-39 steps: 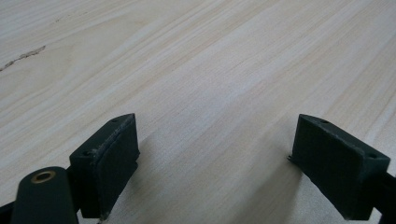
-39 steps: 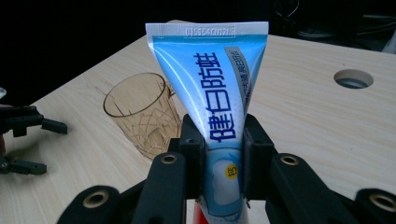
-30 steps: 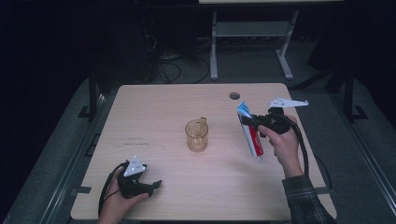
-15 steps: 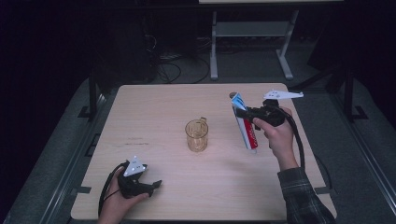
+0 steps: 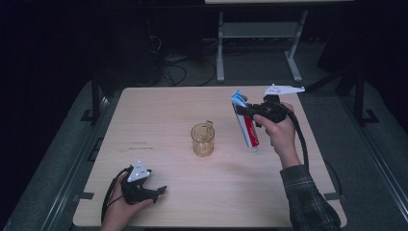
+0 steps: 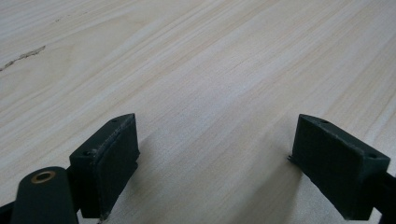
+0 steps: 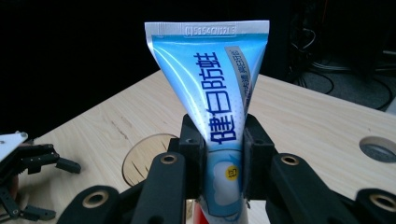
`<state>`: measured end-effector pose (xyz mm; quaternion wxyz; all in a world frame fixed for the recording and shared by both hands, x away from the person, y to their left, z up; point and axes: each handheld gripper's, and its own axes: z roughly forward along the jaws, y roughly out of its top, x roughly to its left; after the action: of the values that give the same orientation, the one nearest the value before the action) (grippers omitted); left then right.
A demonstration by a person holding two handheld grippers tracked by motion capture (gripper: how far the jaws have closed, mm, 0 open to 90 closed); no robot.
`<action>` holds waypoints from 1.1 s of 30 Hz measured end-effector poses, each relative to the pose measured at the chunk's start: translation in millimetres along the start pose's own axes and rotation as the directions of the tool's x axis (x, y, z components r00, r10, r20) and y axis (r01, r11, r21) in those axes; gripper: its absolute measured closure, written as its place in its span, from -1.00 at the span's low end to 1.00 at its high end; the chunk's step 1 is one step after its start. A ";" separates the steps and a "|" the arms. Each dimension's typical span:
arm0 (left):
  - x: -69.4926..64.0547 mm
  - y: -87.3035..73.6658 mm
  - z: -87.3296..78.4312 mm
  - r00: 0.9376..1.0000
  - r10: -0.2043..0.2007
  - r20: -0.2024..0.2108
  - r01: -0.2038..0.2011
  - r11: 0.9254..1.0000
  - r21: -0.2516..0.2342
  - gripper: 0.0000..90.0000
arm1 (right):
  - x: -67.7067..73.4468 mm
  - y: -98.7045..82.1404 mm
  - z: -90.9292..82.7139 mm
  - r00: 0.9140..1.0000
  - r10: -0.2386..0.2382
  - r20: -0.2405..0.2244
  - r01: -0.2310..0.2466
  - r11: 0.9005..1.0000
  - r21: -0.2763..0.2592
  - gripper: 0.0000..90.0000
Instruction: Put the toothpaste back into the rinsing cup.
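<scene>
My right gripper point(image 5: 242, 110) is shut on a blue, white and red toothpaste tube point(image 5: 246, 129). It holds the tube near its flat crimped end, which points up, and the cap end hangs down over the right half of the table. In the right gripper view both pads point(image 7: 194, 149) press the tube point(image 7: 219, 88) between them. An amber glass mug point(image 5: 202, 139) stands at the table's middle, left of the tube. My left gripper point(image 5: 161, 190) rests on the table near the front left edge. Its jaws stand open point(image 6: 217, 140) with only bare wood between them.
The light wooden table point(image 5: 159, 110) has a round hole point(image 7: 378, 149) near its far edge. A dark floor surrounds it, with a white stand point(image 5: 255, 33) and cables behind. The mug's rim point(image 7: 140, 161) and the left gripper point(image 7: 28, 161) lie low in the right gripper view.
My right gripper has carried the tube up and to the left, toward the mug, and the tube hangs more upright. The left gripper has stayed put.
</scene>
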<state>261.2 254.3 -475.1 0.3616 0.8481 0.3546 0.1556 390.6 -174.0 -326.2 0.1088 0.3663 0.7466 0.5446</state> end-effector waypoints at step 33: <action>-0.1 0.0 0.1 1.000 -0.001 -0.001 0.001 1.000 -0.001 -0.70 | 23.8 41.7 48.8 0.996 -0.065 -0.062 0.065 0.998 0.007 0.64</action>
<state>261.2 254.2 -475.2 0.3619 0.8477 0.3550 0.1559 419.0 -116.6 -302.0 0.1018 0.3254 0.7634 0.5486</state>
